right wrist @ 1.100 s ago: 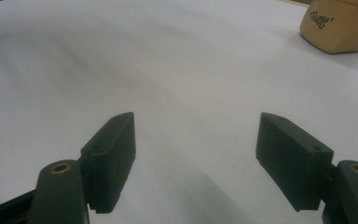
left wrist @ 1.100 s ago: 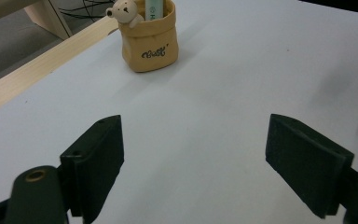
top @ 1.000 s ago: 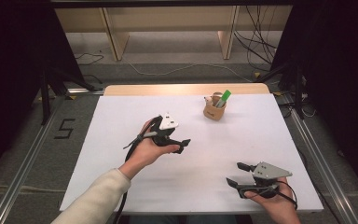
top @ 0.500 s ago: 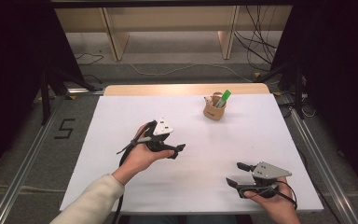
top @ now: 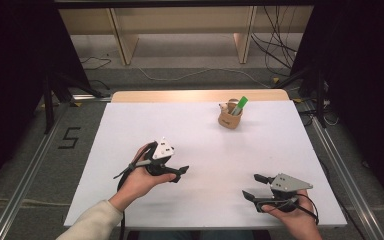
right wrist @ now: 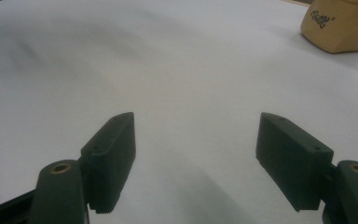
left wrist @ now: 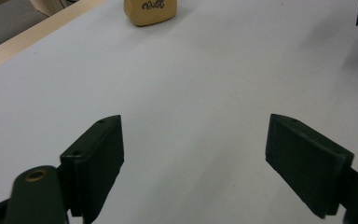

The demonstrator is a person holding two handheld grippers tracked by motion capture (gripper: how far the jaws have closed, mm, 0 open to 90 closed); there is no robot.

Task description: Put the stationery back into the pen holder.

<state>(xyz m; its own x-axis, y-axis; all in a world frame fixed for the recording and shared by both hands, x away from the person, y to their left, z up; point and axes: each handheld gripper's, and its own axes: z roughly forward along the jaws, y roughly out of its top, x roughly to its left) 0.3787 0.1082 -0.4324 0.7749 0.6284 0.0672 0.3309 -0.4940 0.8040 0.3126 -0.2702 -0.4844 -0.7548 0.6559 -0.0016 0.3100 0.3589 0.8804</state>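
Sitting way up near the far right of the white bench (top: 130,130), the tan cup (top: 229,119) with a green marker (top: 240,105) stands well apart from both claws. Left claw (top: 179,172) and right claw (top: 254,186) both have their jaws spread with nothing between them. Looks like the left one's slightly closer, with the cup ahead and to its right.

I read the tan cup (top: 229,119) as the work item: small, squat, soft-sided, dark script lettering on its wall, standing upright on the white table (top: 190,130) toward the wooden far edge (top: 180,96), right of centre. A green marker (top: 239,105) stands in the cup, leaning up and to the right, beside a pale item I cannot identify. From the left gripper view the cup (left wrist: 149,11) sits far ahead; from the right gripper view the cup (right wrist: 340,25) lies ahead-right
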